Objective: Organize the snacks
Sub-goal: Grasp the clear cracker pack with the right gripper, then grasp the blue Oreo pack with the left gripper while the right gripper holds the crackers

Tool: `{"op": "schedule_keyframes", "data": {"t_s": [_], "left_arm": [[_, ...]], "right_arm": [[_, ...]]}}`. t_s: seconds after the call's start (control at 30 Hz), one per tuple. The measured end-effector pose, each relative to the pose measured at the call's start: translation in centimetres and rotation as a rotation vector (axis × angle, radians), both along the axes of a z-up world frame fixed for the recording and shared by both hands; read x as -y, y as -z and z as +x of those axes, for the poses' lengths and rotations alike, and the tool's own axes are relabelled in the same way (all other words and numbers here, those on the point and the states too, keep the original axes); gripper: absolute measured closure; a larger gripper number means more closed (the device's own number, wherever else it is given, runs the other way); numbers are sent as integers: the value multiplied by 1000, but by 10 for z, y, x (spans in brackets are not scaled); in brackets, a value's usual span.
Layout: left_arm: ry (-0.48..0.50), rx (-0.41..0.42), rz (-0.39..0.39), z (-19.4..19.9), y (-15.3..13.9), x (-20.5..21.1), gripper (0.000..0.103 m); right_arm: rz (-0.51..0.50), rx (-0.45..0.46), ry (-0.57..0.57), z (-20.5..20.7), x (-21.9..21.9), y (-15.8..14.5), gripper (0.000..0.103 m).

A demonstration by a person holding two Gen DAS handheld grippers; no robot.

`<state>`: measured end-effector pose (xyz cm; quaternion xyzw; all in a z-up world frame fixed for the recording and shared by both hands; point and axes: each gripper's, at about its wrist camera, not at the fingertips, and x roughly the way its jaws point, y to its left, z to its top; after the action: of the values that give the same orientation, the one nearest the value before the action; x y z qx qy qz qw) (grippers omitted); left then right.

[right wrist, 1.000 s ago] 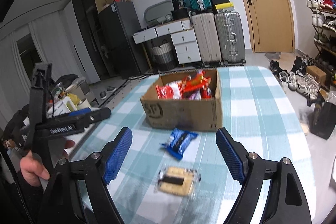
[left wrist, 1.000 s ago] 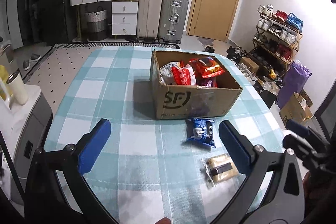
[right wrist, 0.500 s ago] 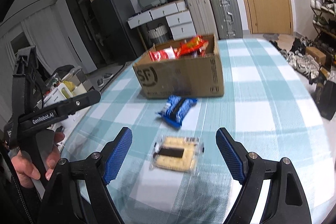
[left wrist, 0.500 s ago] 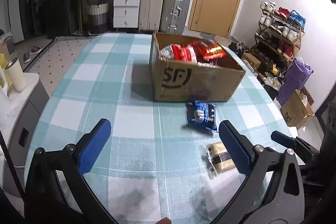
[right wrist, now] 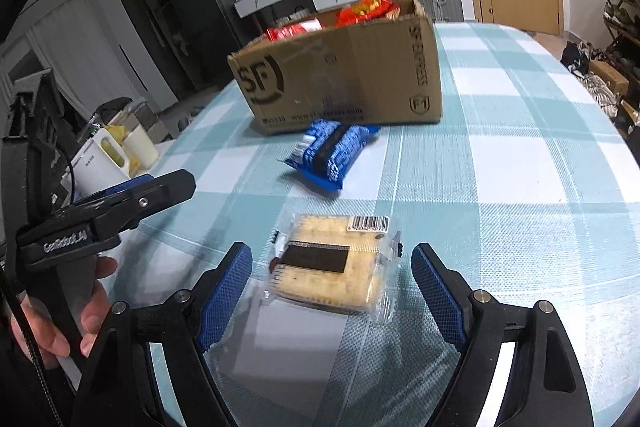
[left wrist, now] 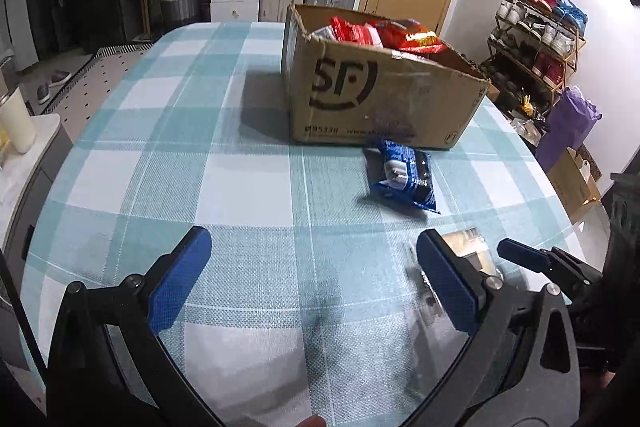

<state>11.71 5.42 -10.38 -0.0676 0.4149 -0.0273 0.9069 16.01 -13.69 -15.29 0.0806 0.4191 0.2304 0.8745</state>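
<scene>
Clear slippery film around the cracker pack [right wrist: 334,265], flat on the tabletop [right wrist: 520,167], between the wide-apart fingers of the right hand-held gripper [right wrist: 332,297]. Left hand-held gripper [left wrist: 312,279] apart too, empty. Risk: pinching only the loose film, dropping before the cardboard box [right wrist: 344,75].
</scene>
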Motion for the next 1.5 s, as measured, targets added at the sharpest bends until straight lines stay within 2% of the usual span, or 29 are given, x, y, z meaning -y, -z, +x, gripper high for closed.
{"op": "schedule_keyframes", "data": {"t_s": [0.1,0.3,0.43,0.57,1.13,1.5], "left_arm": [[2,-9,-4,3,6,-2,1],[-1,-32,-21,11,19,-7,1],[-6,-39,-27,13,23,-12,1],[-18,-42,-38,13,25,-18,1],[-28,-58,-40,11,28,-23,1],[32,-70,5,28,26,7,1]], "right_arm": [[-26,-29,-4,6,-7,8,19],[-127,-3,-30,9,-26,8,21],[-218,26,-52,9,-41,10,30],[-245,42,-83,9,-49,8,43],[-77,26,-39,3,-16,1,45],[6,44,23,-2,26,-11,45]]}}
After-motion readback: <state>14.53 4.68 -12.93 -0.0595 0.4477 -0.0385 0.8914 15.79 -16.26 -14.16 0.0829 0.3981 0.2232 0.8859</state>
